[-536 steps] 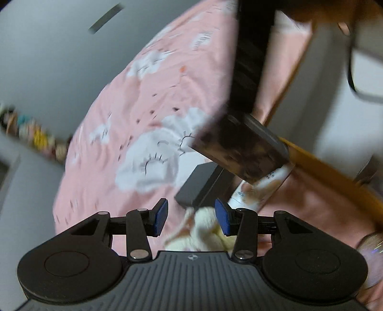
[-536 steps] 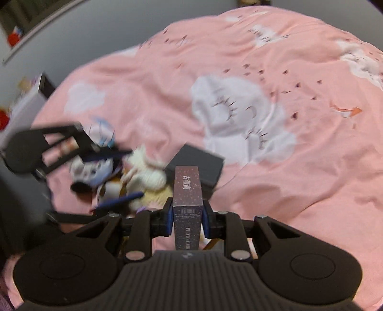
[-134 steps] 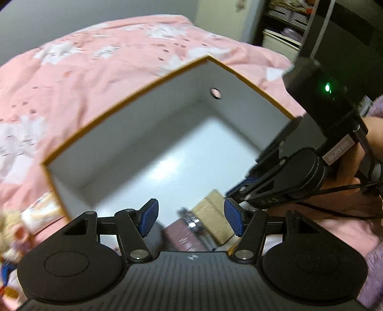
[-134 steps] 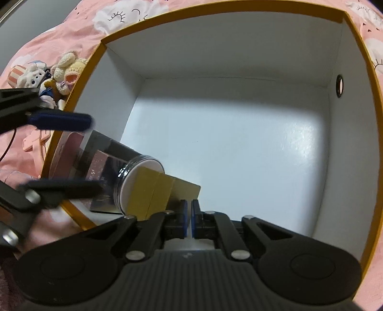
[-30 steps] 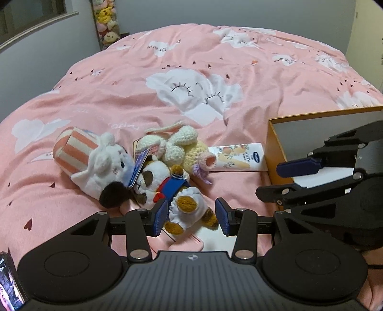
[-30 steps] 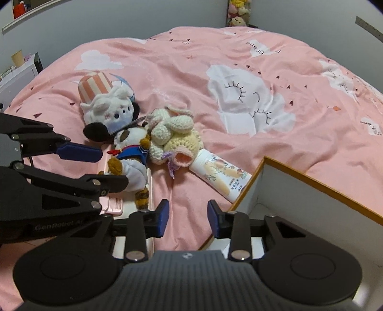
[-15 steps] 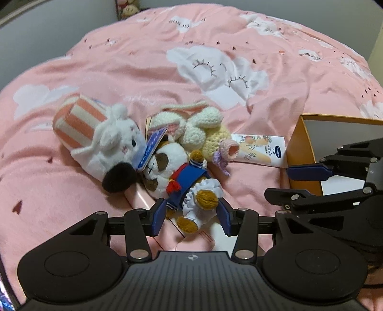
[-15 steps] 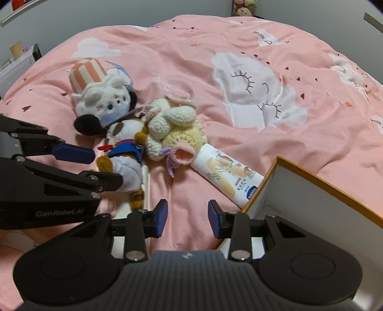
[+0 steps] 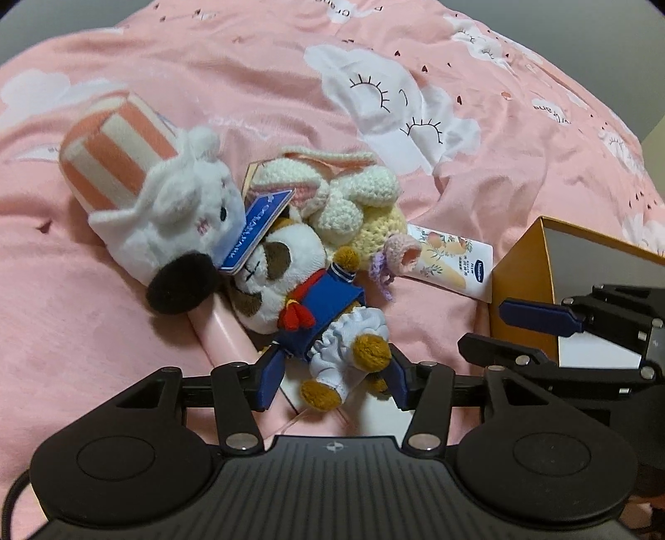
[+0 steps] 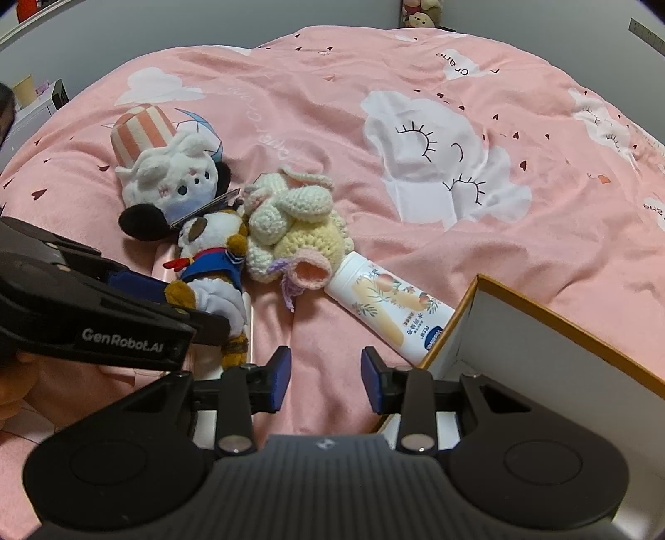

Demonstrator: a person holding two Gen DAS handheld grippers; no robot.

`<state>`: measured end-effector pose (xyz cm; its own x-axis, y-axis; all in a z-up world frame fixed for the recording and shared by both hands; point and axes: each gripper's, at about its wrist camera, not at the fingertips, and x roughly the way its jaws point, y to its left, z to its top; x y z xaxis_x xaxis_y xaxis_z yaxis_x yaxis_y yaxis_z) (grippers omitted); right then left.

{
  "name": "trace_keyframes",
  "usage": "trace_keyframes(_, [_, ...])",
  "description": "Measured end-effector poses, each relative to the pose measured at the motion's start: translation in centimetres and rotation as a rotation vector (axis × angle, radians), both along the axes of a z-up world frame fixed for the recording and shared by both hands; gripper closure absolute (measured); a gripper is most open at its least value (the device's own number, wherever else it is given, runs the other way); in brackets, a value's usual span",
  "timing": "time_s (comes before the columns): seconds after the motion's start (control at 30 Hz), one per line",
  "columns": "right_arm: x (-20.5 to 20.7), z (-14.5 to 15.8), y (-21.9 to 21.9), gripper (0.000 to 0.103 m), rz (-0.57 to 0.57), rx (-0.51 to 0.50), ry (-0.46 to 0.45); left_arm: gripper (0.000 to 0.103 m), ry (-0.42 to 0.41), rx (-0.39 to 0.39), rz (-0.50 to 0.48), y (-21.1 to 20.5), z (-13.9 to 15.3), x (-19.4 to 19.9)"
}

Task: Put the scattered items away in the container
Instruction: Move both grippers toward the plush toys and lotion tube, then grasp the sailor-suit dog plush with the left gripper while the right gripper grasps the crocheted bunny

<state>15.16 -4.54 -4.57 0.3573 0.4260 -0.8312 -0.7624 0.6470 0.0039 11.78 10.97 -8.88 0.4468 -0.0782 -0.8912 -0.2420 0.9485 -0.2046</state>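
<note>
On the pink bedspread lies a pile: a sailor-suit plush dog, a white plush with a striped hat, a cream crochet bunny and a peach-print lotion tube. My left gripper is open with its jaws on either side of the dog's legs. My right gripper is open and empty over bare bedspread, short of the tube. The orange-rimmed white box stands at the right, next to the tube.
A pink flat case lies under the plush dog and white plush. The right gripper shows at the right of the left wrist view. Plush toys on a shelf sit beyond the bed. A white cabinet stands at the left.
My left gripper has moved forward and down so the dog's legs now lie between its open jaws. My right gripper has edged a little closer to the tube.
</note>
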Motion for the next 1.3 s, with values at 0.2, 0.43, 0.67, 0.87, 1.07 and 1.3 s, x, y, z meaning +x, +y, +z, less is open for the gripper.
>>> trace_keyframes(0.2, [-0.1, -0.1, 0.0, 0.063, -0.002, 0.008, 0.002, 0.041, 0.006, -0.03, 0.033, 0.0, -0.2, 1.0])
trace_keyframes(0.43, [-0.1, 0.0, -0.1, 0.063, -0.006, 0.016, -0.001, 0.041, 0.039, -0.185, 0.169, 1.9, -0.4, 1.6])
trace_keyframes(0.67, [-0.1, 0.1, -0.2, 0.062, -0.006, 0.02, -0.004, 0.04, 0.073, -0.307, 0.292, 3.3, -0.8, 2.3])
trace_keyframes(0.87, [-0.1, 0.5, -0.5, 0.058, -0.01, 0.02, -0.022, 0.04, 0.135, -0.442, 0.427, 4.4, -1.4, 1.9])
trace_keyframes(1.07, [-0.1, 0.5, -0.5, 0.058, -0.009, 0.02, -0.02, 0.04, 0.149, -0.466, 0.495, 4.4, -1.9, 2.4])
trace_keyframes(1.3, [-0.2, 0.6, -0.5, 0.058, -0.01, 0.024, -0.022, 0.037, 0.131, -0.407, 0.514, 3.7, -2.7, 3.3])
